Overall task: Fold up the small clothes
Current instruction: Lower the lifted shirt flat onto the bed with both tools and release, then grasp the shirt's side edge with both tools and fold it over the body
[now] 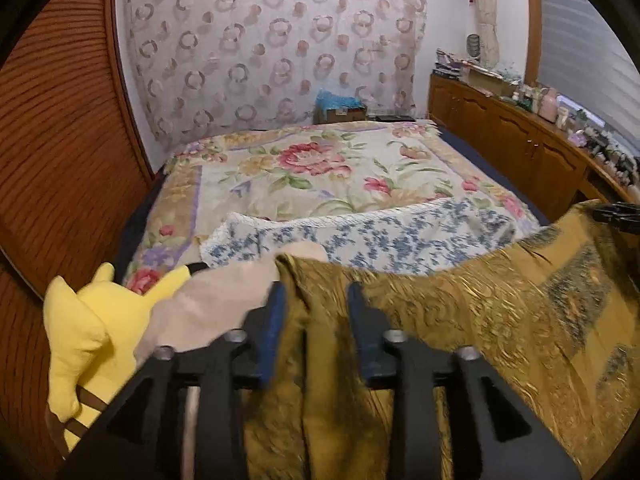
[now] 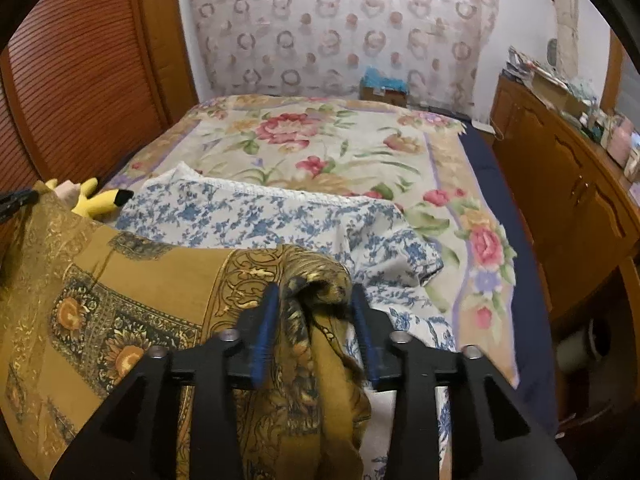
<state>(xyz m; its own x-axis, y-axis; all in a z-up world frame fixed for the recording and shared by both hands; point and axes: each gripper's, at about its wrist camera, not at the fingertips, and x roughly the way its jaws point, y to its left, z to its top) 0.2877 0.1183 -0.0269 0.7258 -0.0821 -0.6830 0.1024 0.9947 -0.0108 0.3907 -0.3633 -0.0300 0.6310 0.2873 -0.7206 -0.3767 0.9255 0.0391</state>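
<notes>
Letting go of a fold looks like the step in hand: the left gripper (image 1: 316, 300) stands with fingers apart, the gold scarf (image 1: 460, 320) lying slack between them on the bed (image 1: 320, 172). The right gripper (image 2: 316, 300) is likewise parted around a bunched corner. Next, I judge, comes regripping fresh edges. One scarf, one blue-flowered cloth (image 2: 248, 216), one yellow plush toy (image 1: 88, 340).

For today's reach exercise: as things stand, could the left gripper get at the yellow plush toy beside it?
Probably yes. The yellow plush toy lies just left of the left gripper, with only a beige cloth between them. The jaws stand apart, though a fold of the gold scarf still lies between them and might drag along.
</notes>
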